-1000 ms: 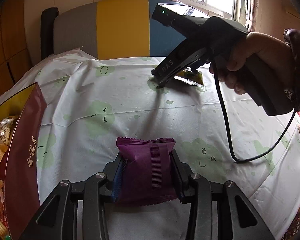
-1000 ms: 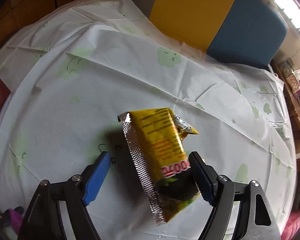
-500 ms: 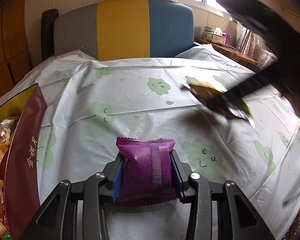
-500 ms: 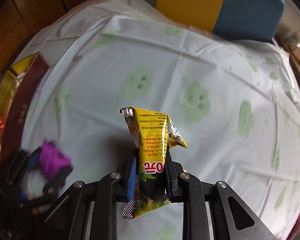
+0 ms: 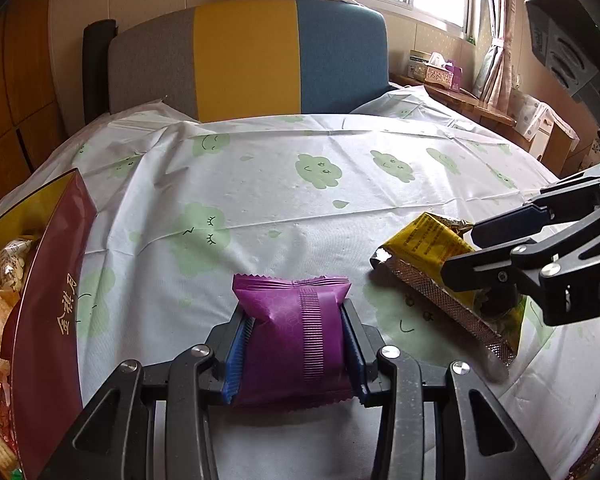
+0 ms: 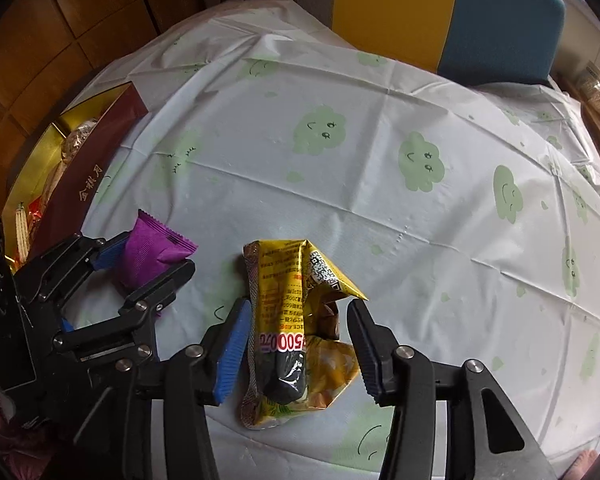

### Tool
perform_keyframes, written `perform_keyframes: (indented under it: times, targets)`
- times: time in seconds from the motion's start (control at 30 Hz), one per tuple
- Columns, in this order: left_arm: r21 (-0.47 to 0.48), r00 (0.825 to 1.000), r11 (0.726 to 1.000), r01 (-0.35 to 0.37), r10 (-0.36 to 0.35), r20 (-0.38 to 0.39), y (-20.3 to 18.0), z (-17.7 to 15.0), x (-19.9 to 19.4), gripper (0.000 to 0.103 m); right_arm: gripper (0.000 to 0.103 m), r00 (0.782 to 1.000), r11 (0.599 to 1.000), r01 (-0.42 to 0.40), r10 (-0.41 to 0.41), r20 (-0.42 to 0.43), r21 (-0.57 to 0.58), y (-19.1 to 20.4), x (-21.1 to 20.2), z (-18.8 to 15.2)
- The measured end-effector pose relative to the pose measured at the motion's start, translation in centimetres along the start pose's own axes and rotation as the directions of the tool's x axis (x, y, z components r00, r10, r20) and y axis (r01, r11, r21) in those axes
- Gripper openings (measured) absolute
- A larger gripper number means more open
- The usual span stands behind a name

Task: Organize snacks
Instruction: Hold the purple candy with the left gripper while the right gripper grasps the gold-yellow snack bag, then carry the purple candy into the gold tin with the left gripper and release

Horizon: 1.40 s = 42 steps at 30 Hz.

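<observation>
Snack box (image 5: 48, 280) cut off at left edge — contents mostly hidden, windowsill items (image 5: 440, 70) too small to identify

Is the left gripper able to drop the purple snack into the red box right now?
Probably yes. The left gripper is shut on the purple snack, and the red box sits open just to its left with nothing between them; the right gripper is on the other side.

We see our right gripper (image 6: 300, 344) spread wide around a yellow snack packet (image 6: 296, 332) lying on the cloud-print tablecloth (image 6: 420, 216); neither blue pad clearly touches it. To its left, our left gripper (image 6: 148, 256) pinches a purple snack packet (image 6: 152, 254). Beyond that, at the table's left edge, sits a maroon box (image 6: 88, 176) holding more snacks.
</observation>
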State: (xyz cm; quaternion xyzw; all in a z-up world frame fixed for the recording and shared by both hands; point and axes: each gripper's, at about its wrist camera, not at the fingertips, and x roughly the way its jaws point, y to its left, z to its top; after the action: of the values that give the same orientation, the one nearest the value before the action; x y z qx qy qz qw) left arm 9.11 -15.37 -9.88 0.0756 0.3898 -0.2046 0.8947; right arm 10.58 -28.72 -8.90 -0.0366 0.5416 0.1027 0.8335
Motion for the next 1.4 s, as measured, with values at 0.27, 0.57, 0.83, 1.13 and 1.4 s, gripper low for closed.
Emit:
perform_keyframes:
  times: [0.27,0.57,0.83,1.13,1.4]
  targets:
    - [0.01,1.0,1.0,-0.014,0.014,-0.001,-0.2,-0.1,0.0,0.043,0.057,0.999,0.996,0.043,-0.045,-0.024,-0.072,1.2,0.9,-0.3]
    - [0.012,1.0,1.0,-0.02,0.02,-0.013,-0.3,0.0,-0.1,0.043,0.037,0.992,0.983,0.121,-0.126,-0.029,-0.141,2.0,2.0,-0.7]
    - [-0.036,0.999,0.999,0.014,-0.016,-0.038,0.7,1.0,-2.2,0.041,0.037,0.989,0.977,0.138,-0.144,-0.026,-0.165,2.3,2.4,-0.7]
    - [-0.268,1.0,0.963,0.019,-0.017,0.011,10.0,3.8,-8.4,0.041,0.038,0.99,0.982,0.13,-0.135,-0.033,-0.136,2.1,2.4,-0.8]
    - [-0.473,0.993,0.874,-0.111,0.113,-0.023,22.5,2.7,-11.8,0.041,0.038,0.991,0.984,0.127,-0.132,-0.031,-0.127,1.8,2.5,-0.8]
